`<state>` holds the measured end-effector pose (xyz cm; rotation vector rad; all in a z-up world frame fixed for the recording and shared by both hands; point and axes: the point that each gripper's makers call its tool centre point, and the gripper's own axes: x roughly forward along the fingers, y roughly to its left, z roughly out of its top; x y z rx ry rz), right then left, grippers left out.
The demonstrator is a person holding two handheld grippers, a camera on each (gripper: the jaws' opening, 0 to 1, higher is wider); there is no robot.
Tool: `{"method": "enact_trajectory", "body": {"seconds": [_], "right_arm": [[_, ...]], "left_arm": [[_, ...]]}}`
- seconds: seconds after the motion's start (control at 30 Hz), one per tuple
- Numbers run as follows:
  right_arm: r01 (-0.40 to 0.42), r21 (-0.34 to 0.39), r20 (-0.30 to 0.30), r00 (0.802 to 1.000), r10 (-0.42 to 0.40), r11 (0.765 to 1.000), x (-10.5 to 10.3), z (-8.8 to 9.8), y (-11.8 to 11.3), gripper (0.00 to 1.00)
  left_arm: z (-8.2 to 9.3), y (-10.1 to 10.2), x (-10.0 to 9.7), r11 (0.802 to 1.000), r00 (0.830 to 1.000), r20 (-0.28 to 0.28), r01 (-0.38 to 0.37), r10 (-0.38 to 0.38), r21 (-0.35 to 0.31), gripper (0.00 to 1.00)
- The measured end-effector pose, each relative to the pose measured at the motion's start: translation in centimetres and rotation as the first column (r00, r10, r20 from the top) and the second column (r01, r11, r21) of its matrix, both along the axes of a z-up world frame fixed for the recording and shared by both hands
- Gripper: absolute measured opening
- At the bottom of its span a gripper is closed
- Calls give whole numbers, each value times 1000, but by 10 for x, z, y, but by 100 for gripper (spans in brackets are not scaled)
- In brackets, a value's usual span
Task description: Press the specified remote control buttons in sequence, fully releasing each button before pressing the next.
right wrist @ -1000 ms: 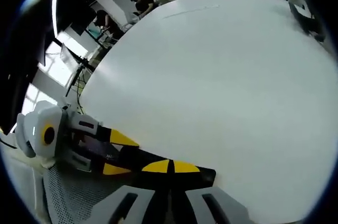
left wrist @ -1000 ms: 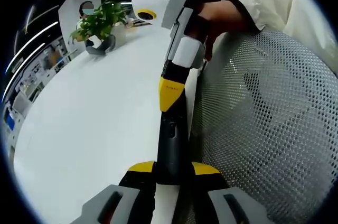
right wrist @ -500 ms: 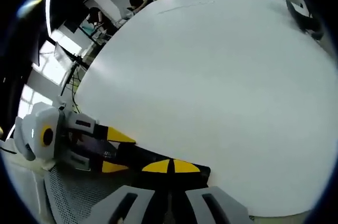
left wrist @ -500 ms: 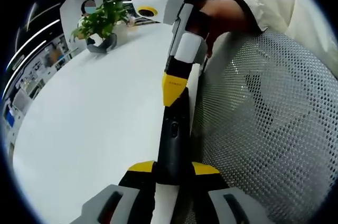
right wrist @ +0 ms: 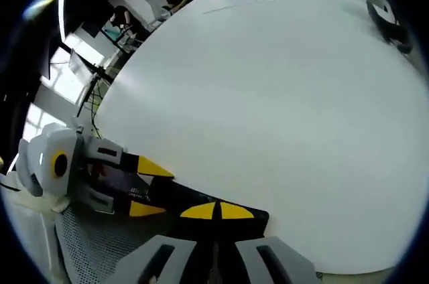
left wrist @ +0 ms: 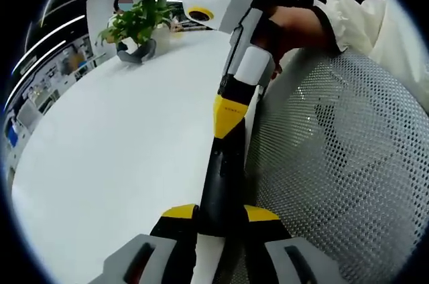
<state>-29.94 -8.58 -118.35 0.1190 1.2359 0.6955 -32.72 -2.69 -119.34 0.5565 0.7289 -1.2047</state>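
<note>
At the table [left wrist: 100, 157] edge, remote [left wrist: 221, 183] clamped by left gripper [left wrist: 221, 220] for steadiness, pressed from beyond by closed right gripper [left wrist: 230, 113], probably on a button.

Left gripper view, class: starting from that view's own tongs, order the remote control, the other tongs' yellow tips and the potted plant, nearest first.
1. Remote control, held between the left tongs.
2. Yellow tips of the right tongs, at the remote's far end.
3. Potted plant, far across the white table, upper left.
</note>
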Motion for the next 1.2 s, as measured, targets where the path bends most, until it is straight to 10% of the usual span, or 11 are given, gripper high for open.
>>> {"method": "enact_trajectory", "body": {"seconds": [0.27, 1.2], "right_arm": [[-52, -24, 50, 997, 53, 998, 0, -2, 1, 0], [-13, 66, -49, 999, 16, 998, -8, 3, 10, 0]], "left_arm": [[0, 0, 1, 1000, 1000, -5, 6, -6, -4, 24], [0, 0, 5, 1000, 1000, 0, -2, 2, 4, 24]]}}
